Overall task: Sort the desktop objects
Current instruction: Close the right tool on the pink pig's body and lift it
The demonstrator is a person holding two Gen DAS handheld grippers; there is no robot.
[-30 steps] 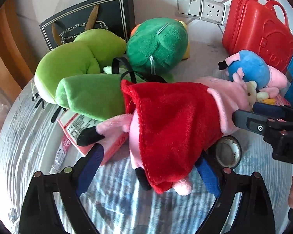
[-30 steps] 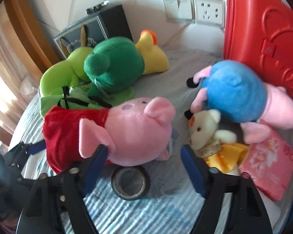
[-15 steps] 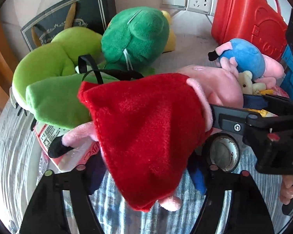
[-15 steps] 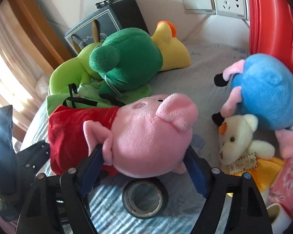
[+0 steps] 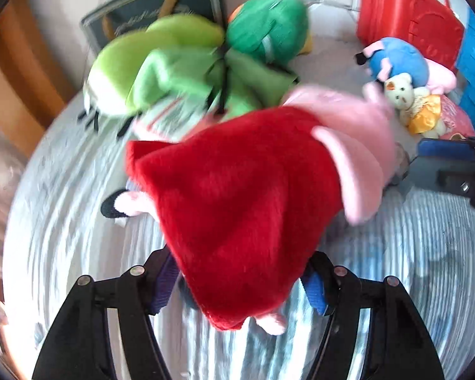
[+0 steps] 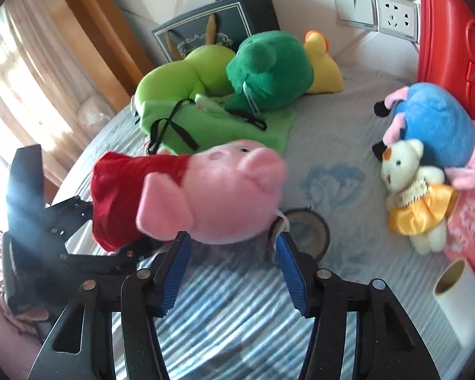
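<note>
The left gripper clamps the red-dress end of the soft pink pig plush toy in a red dress. The dress hides most of both blue finger pads, and this view is smeared with blur. Up and to the left of it lies the lime-green plush toy, with the dark-green knitted plush toy just right of that; the printed packet beneath them is too blurred to read.

The right gripper has its jaws closing around the pig's pink head, which sits between the blue pads; the pig's head hides the contact itself. Just right of this gripper, the dark tape roll is half hidden behind the pig's head and the finger. Farther right lie the small white bear plush in a yellow skirt and the blue-bodied pig plush, cut off at the edge.
</note>
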